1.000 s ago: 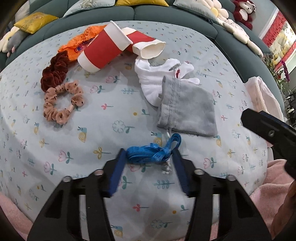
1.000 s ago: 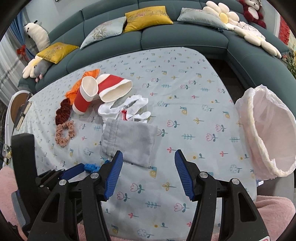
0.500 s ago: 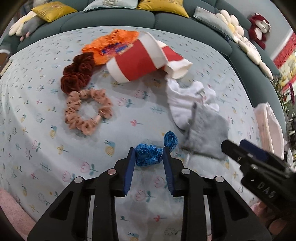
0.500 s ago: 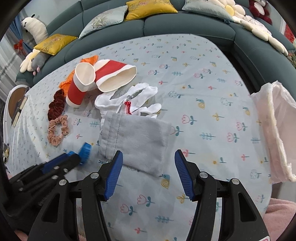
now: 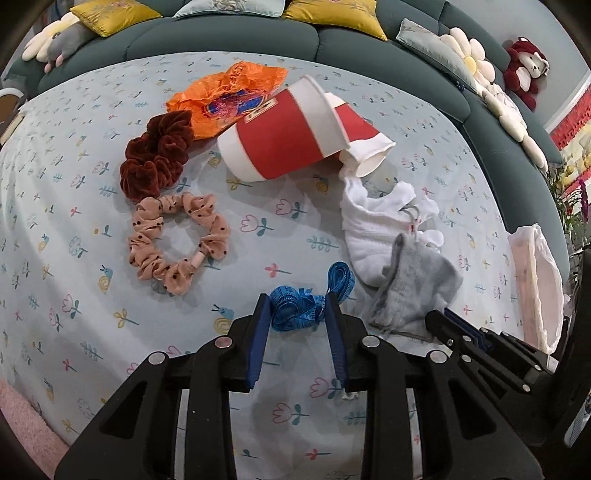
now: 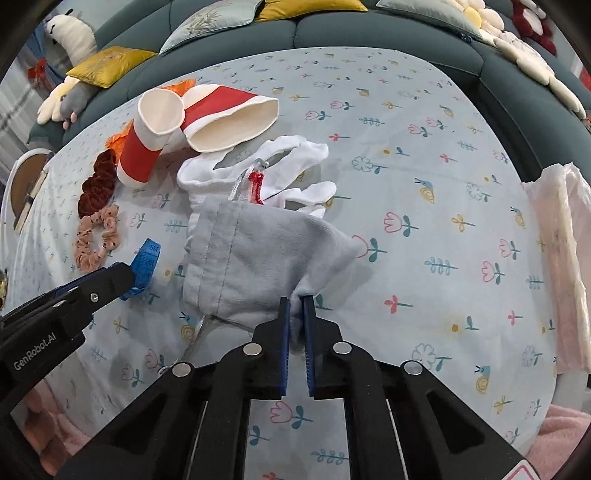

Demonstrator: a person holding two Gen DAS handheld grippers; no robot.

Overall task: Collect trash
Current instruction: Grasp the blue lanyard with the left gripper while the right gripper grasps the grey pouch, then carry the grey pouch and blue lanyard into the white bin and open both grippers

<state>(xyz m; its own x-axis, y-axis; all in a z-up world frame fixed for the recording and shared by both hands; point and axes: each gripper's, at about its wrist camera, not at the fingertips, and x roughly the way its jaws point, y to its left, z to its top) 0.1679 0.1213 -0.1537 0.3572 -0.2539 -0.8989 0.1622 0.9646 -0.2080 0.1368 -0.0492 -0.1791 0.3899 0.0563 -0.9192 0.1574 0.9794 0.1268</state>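
My left gripper (image 5: 297, 310) is shut on a bunched blue measuring tape (image 5: 295, 308), held just above the floral tablecloth; the tape's loop (image 6: 147, 258) shows in the right wrist view. My right gripper (image 6: 295, 310) is shut on the near corner of a grey drawstring pouch (image 6: 258, 254), which also shows in the left wrist view (image 5: 413, 288). Two red-and-white paper cups (image 5: 284, 144) lie on their sides at the back, on an orange wrapper (image 5: 229, 92). White gloves (image 6: 280, 170) lie behind the pouch.
A dark red scrunchie (image 5: 155, 158) and a pink dotted scrunchie (image 5: 177, 240) lie at the left. A pale pink bag (image 6: 561, 258) hangs open at the table's right edge. A teal sofa with cushions (image 6: 332, 22) curves behind the table.
My right gripper moved down to the grey pouch and shut on its corner, bunching it. My left gripper, shut on the blue tape half a second ago, holds it the same way.
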